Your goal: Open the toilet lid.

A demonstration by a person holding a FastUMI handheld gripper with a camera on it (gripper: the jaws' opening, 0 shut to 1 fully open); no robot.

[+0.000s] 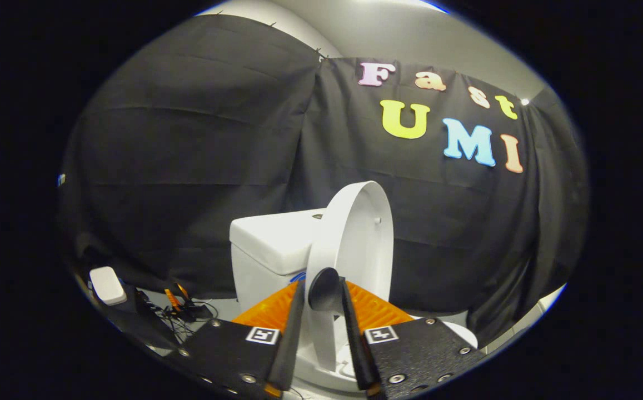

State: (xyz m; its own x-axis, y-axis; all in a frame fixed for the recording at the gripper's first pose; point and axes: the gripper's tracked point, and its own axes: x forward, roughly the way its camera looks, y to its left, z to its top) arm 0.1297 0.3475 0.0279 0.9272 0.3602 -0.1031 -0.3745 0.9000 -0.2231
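Here the toilet lid (pixel 354 244) is seen raised nearly upright at the centre of the frame, its long axis close to vertical and its lower edge caught between the fingers of the tool (pixel 321 297), which appear clenched on it around a dark knob (pixel 324 289). The tank (pixel 271 244) stands just behind, to the left, so little swing is judged left. A white box (pixel 107 285) and cables (pixel 185 305) lie on the floor at lower left, well clear.

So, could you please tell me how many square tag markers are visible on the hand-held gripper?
2: one marker on the left finger's base, one marker on the right, either side of the raised toilet lid. Others may be hidden.
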